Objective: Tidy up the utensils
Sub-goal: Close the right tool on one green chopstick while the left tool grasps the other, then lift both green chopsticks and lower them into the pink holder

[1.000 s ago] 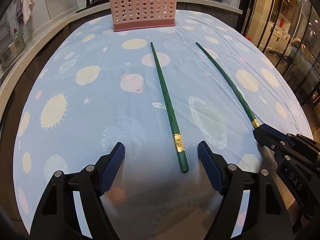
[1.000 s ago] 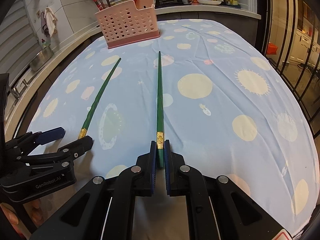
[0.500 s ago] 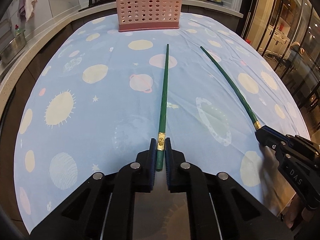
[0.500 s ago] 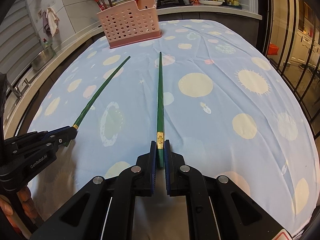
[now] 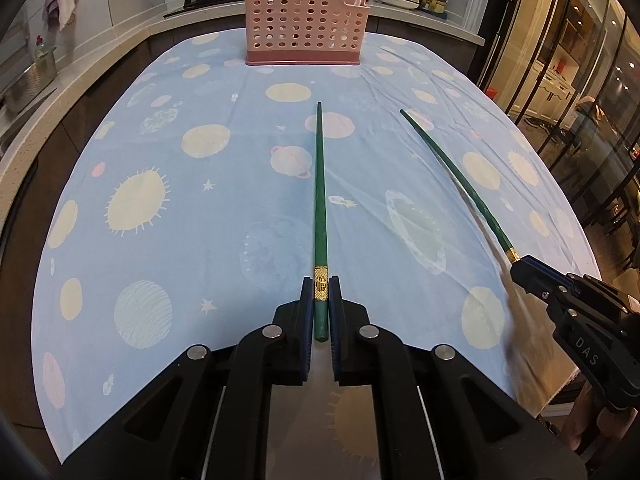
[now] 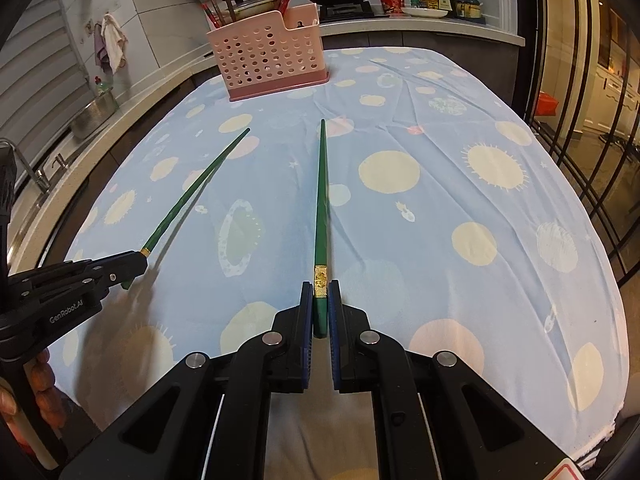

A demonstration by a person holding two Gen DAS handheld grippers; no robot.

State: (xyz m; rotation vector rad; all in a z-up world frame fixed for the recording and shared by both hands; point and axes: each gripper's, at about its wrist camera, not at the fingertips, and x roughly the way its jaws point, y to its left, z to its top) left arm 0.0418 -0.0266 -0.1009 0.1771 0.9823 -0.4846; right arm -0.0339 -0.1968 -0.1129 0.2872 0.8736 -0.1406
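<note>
Two gold-banded green chopsticks

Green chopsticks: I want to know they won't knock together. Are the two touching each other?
Apart. The left wrist view shows blue cloth between the left claw's chopstick and the right claw's chopstick.

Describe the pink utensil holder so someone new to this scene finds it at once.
Start at the table under the blue planet-print cloth. At its far end, nearest the kitchen counter, stands the pink utensil holder: a perforated plastic box. Chopsticks stand upright in it, while the two green chopsticks are held out over the cloth.
</note>
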